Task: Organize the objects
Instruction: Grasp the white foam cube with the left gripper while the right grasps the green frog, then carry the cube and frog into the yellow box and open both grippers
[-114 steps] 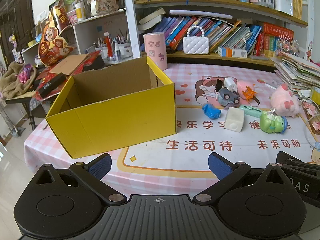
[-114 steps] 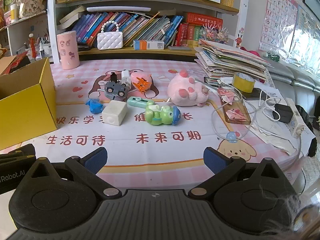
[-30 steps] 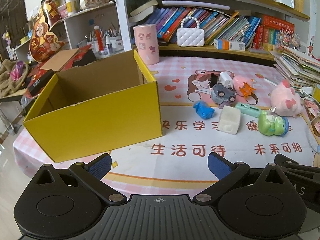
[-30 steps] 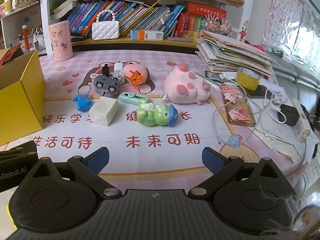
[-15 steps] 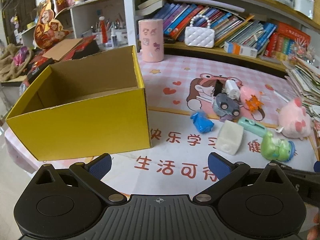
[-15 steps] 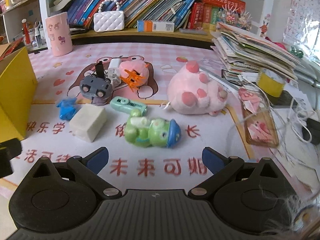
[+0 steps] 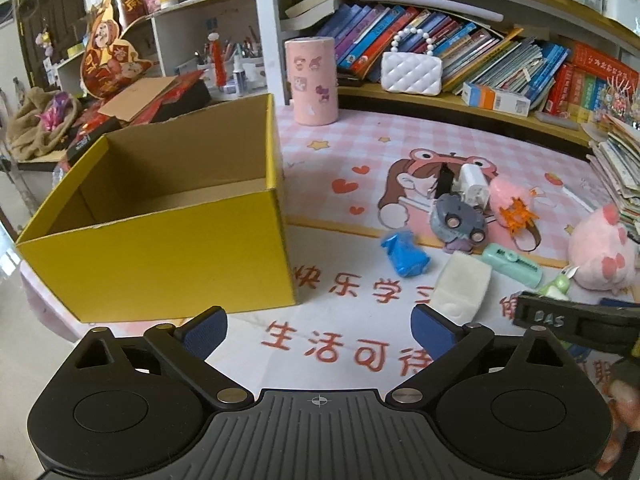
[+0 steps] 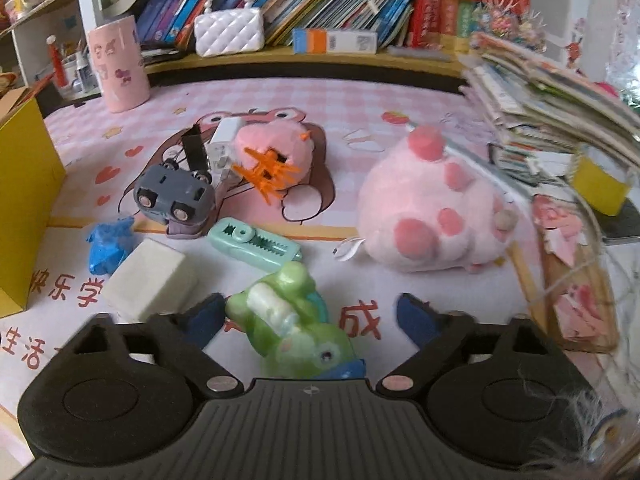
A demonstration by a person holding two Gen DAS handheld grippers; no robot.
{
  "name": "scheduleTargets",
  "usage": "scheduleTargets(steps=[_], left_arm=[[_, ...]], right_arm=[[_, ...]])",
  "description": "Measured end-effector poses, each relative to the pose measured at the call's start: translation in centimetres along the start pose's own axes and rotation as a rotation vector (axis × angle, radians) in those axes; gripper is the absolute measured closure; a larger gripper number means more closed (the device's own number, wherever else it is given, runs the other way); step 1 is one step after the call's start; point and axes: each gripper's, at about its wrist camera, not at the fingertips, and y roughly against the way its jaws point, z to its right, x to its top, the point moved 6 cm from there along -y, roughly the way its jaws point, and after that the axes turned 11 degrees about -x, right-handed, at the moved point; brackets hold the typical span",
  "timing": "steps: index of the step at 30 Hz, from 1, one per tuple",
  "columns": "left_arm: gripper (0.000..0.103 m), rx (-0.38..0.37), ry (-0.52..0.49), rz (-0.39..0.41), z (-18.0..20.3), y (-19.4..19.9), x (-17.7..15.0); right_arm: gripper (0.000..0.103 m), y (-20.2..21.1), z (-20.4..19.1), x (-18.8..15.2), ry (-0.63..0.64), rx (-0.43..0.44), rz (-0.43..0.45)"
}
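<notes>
A green frog toy [image 8: 292, 320] lies on the printed table mat between the fingers of my right gripper [image 8: 310, 314]. Its jaws are closing, and a gap still shows on the toy's right side. To the toy's left lie a white block [image 8: 150, 280], a blue toy [image 8: 108, 246], a grey car [image 8: 172, 196] and a mint device [image 8: 256, 246]. A big pink plush [image 8: 432, 208] sits to the right. My left gripper [image 7: 318, 330] hovers near the front corner of the open yellow box [image 7: 160, 256]. Its jaws are wide, closing slightly, with nothing between them.
A small pink plush with an orange clip [image 8: 276, 152] and a white charger [image 8: 222, 136] lie behind the car. A pink cylinder [image 7: 312, 80] and a white purse [image 7: 412, 72] stand by the bookshelf. A stack of books [image 8: 560, 108] and a yellow tape roll [image 8: 600, 184] crowd the right edge.
My right gripper has moved forward and down until the green toy sits between its fingers, and its jaws have narrowed. My left gripper has drifted a little closer to the box and toys.
</notes>
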Motion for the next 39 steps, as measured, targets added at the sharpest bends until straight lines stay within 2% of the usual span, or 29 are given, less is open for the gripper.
scheduleTargets(steps=[1, 3, 8, 12, 15, 19, 21, 22, 23, 26, 33, 39], left_arm=[[0.007, -0.012, -0.001, 0.0, 0.4, -0.2, 0.2], [0.01, -0.042, -0.009, -0.002, 1.3, -0.7, 0.6], [0.021, -0.123, -0.041, -0.009, 4.3, -3.5, 1.9], [0.024, -0.184, -0.086, -0.069, 7.3, -7.0, 2.0], [0.027, -0.185, -0.141, -0.101, 9.0, -8.8, 1.8], [0.041, -0.173, -0.171, -0.148, 9.6, -10.3, 1.0], [0.042, -0.164, -0.186, -0.15, 9.7, -10.7, 0.5], [0.045, -0.163, -0.187, -0.146, 9.7, -10.7, 0.5], [0.054, -0.163, -0.183, -0.144, 9.7, -10.5, 0.4], [0.063, -0.157, -0.17, -0.149, 9.1, -10.1, 0.7], [0.066, -0.232, -0.068, -0.103, 6.6, -5.4, 0.4], [0.067, -0.262, -0.023, -0.069, 3.8, -2.4, -0.8]], right_arm=[[0.049, -0.2, 0.1, 0.0, 0.005, 0.016, -0.008], [0.059, -0.2, 0.6, 0.3, 0.011, 0.044, -0.02], [0.06, 2.1, 3.5, 1.1, 0.004, 0.045, 0.079], [0.06, 2.9, 5.4, 1.1, -0.01, 0.044, 0.092], [0.06, 3.0, 6.1, 1.1, -0.024, 0.066, 0.091], [0.06, 3.3, 6.5, 0.5, -0.037, 0.082, 0.074], [0.06, 3.4, 6.6, 0.3, -0.04, 0.088, 0.07], [0.06, 3.4, 6.6, 0.2, -0.04, 0.087, 0.069], [0.06, 3.5, 6.7, 0.2, -0.041, 0.086, 0.066], [0.06, 3.6, 6.3, -0.2, -0.037, 0.092, 0.055], [0.06, 4.9, 4.0, -1.1, 0.002, 0.104, 0.044], [0.06, 6.9, 1.1, -2.9, 0.03, 0.12, 0.025]])
